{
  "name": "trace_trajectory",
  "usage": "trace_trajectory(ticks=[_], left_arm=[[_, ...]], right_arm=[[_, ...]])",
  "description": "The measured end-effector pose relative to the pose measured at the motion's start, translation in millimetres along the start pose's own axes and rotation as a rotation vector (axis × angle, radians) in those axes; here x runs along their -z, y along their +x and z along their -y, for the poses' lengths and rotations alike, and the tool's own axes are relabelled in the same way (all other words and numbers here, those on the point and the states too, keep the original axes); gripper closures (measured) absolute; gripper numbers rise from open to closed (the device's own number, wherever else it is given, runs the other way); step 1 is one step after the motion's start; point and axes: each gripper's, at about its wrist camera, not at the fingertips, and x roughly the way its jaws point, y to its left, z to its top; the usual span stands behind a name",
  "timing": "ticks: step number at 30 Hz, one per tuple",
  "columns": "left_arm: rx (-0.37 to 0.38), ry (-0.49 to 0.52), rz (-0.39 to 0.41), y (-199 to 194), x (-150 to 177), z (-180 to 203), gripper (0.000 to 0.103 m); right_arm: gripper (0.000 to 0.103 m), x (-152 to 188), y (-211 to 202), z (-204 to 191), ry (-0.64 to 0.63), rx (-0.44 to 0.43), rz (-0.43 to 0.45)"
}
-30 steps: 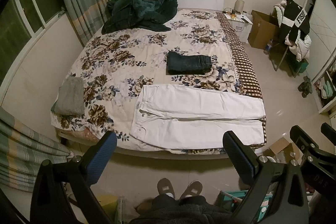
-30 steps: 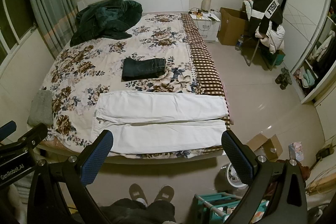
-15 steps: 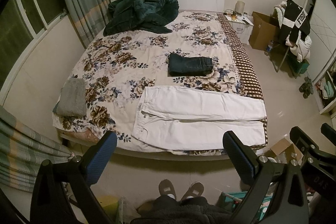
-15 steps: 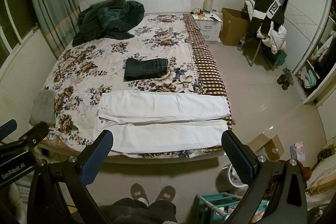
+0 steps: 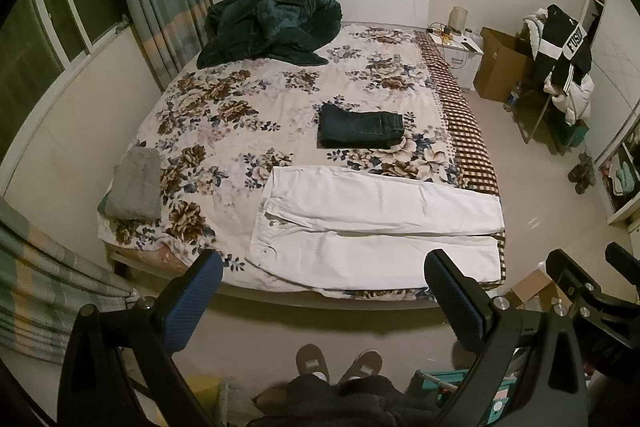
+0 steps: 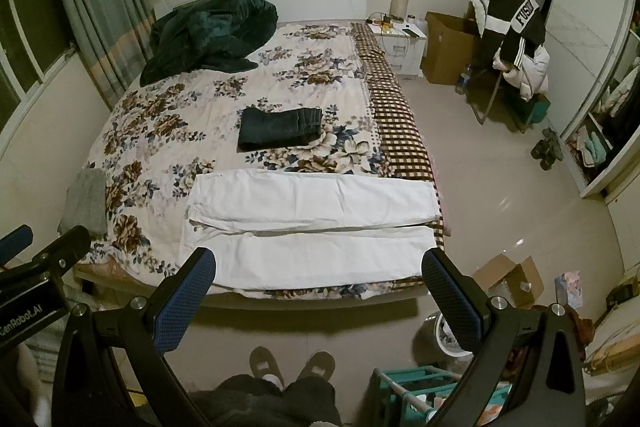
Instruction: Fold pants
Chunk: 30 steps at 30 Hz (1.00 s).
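Both grippers (image 5: 323,301) (image 6: 319,301) wide apart above flat white pants (image 5: 376,227)

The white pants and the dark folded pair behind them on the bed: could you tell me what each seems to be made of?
White pants: probably a woven cotton or light denim, matte; they lie flat with crisp creases and stitched pocket seams at the waist. Dark folded pair: likely dark blue denim; it holds a thick, stiff stack with a faintly faded surface. Neither weave is resolvable at this range.
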Motion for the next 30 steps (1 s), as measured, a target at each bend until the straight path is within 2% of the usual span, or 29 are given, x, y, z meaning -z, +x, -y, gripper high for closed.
trace_trajectory(ticks=[4, 11, 16, 22, 25, 30], left_arm=[[-0.009, -0.024, -0.006, 9, -4, 11, 0.000], [-0.061, -0.056, 0.002, 49, -2, 31, 0.000], [-0.114, -0.061, 0.005, 93, -22, 37, 0.000], [-0.162, -0.034, -0.033, 170, -54, 43, 0.000], [-0.156, -0.027, -0.092, 225, -74, 44, 0.000], [-0.171, -0.069, -0.224, 338, -107, 37, 0.000]], right_arm=[[0.000, -4, 29, 22, 0.009, -0.011, -0.025], [0.000, -14, 86, 58, 0.033, -0.029, -0.053], [0.000, -26, 155, 88, 0.087, 0.002, -0.084], [0.000, -60, 269, 110, 0.163, 0.049, -0.150], [0.000, -80, 333, 120, 0.217, 0.067, -0.191], [0.000, -112, 472, 137, 0.353, 0.109, -0.290]])
